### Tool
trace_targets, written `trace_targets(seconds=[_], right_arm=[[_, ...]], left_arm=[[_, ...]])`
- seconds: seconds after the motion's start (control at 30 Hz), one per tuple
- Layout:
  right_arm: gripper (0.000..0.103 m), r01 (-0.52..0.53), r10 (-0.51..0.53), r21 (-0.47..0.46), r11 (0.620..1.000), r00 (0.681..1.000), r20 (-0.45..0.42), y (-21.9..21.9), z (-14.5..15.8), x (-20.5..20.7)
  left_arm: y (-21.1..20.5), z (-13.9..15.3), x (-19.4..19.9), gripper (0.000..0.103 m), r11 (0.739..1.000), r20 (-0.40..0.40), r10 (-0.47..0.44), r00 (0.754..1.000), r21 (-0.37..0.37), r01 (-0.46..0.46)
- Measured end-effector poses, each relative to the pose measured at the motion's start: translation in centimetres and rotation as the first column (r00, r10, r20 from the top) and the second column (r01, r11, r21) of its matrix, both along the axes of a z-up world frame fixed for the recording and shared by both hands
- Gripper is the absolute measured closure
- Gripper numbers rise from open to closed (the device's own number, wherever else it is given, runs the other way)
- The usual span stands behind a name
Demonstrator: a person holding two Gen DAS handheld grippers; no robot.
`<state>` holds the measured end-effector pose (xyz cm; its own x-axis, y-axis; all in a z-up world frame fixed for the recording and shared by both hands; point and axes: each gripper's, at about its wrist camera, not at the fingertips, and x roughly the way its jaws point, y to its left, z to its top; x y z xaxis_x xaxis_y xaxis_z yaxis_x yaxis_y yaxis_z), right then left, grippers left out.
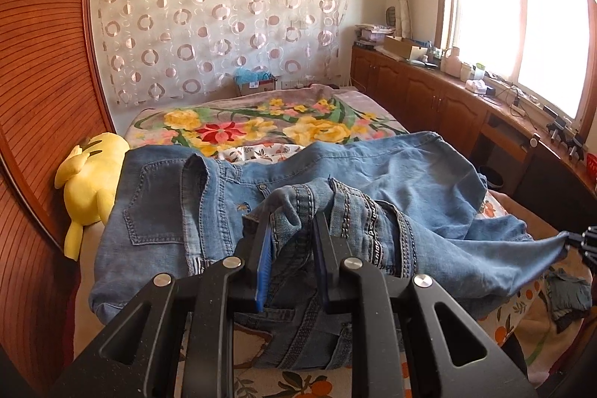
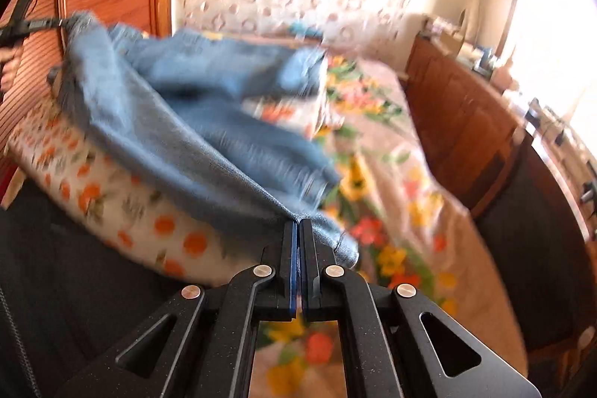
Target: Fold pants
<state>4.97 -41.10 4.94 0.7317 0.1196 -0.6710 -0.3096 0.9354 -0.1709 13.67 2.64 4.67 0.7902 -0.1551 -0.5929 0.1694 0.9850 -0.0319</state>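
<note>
Mid-fold: left claw [image 1: 289, 230] pinches the jeans [image 1: 391, 166] waistband just ahead of it, right claw [image 2: 299, 224] pinches a leg hem above the bed [image 2: 391, 174]; next, carry hem toward waistband.

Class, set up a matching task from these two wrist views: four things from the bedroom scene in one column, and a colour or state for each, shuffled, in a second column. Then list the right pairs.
Column one:
1. left tool
2. right tool
3. plush toy
4. jeans

Column two:
A. yellow, lying at the bed's edge by the wooden wall
B. shut on a thin edge of denim
C. blue, stretched between both tools
D. clamped on a thick bunch of stitched denim

Pairs: 1-D, 2-B, 3-A, 4-C
</note>
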Motion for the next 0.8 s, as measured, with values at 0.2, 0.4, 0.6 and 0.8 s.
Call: trace_targets(seconds=[0.2,0.4,0.6,0.8], right_arm=[[0.102,-0.001,0.005,-0.027,1.000,0.990,0.143,1.7,4.9,3.5],[0.102,-0.007,0.013,-0.026,1.000,0.971,0.237,4.0,8.3,9.0],[0.102,-0.013,0.021,-0.034,0.999,0.966,0.256,7.5,8.3,15.8],[0.102,-0.022,0.034,-0.058,0.998,0.977,0.211,9.1,5.9,22.6]], left_arm=[[1.8,1.4,0.2,0.082,0.999,0.037,0.024,0.999,-0.043,-0.023],[4.8,2.2,2.1,0.082,0.994,0.065,0.065,0.996,-0.091,-0.059],[7.1,2.0,6.3,0.082,0.990,0.031,0.101,0.994,-0.102,-0.097],[7.8,1.8,10.3,0.082,0.991,0.005,0.122,0.993,-0.054,-0.121]])
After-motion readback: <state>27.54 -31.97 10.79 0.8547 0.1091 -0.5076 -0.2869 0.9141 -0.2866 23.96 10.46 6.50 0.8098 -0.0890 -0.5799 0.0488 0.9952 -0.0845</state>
